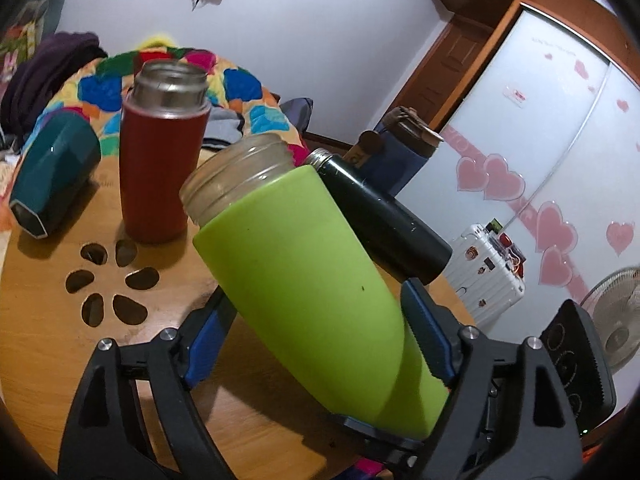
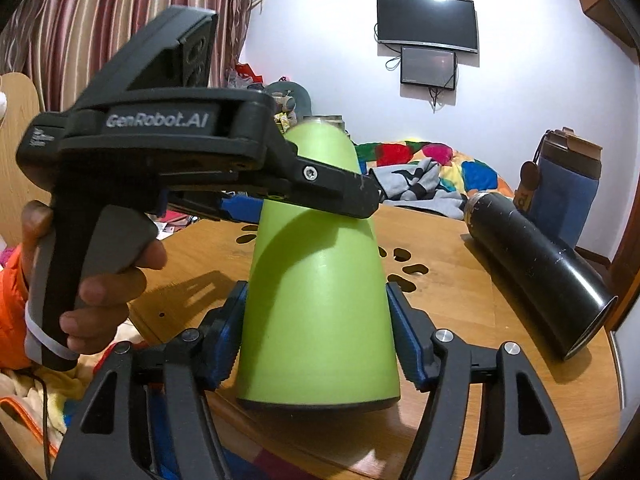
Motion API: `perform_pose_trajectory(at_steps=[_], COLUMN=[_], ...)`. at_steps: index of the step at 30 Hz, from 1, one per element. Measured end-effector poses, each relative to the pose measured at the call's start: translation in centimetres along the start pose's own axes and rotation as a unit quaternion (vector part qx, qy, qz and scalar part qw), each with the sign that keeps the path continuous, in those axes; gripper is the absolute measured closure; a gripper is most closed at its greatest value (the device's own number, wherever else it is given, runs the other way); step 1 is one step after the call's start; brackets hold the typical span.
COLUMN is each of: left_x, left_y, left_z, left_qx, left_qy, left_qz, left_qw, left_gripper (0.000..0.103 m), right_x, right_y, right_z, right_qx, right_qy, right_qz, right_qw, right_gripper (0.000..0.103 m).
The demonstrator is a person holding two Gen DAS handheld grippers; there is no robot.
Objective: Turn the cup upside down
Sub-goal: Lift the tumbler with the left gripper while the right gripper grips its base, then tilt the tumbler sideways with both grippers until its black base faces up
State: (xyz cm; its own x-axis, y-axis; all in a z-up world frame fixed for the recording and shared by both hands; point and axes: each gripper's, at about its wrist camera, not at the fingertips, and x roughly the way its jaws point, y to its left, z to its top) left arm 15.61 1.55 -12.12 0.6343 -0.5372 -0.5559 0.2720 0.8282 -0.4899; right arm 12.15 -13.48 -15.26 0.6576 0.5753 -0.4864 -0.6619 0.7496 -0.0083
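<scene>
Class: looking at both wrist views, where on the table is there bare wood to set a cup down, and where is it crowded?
Bare wood lies in front of the cut-out holes, left of the green cup, and between that cup and the lying black flask. The far side is crowded: teal cup, red flask, blue mug.

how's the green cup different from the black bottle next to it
The green cup stands with its base on the table, both grippers around it; the black bottle lies on its side, untouched. The green cup has a clear threaded neck; the black bottle's rim is metal. Both are lidless.
</scene>
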Motion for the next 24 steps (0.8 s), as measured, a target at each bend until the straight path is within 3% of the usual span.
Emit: perform_pose_trajectory(at_steps=[9, 24], left_x=[0.9, 1.5], left_y=[2.0, 3.5], left_z=[-0.4, -0.5], left_qx=[-0.046, -0.091], left_qy=[0.023, 0.061], left_qz=[-0.013, 0.010], left_qw=[0.9986, 0.9939], left_gripper=[0.014, 0.008], right_x=[-0.1, 0.3], right_y=[0.2, 0.3], right_z=[-0.3, -0.4], right_qx=[0.007, 0.010], right_qy=[0.003, 0.013], right_qz=[0.007, 0.014], right_qw=[1.000, 1.000], right_gripper=[0.041, 0.041])
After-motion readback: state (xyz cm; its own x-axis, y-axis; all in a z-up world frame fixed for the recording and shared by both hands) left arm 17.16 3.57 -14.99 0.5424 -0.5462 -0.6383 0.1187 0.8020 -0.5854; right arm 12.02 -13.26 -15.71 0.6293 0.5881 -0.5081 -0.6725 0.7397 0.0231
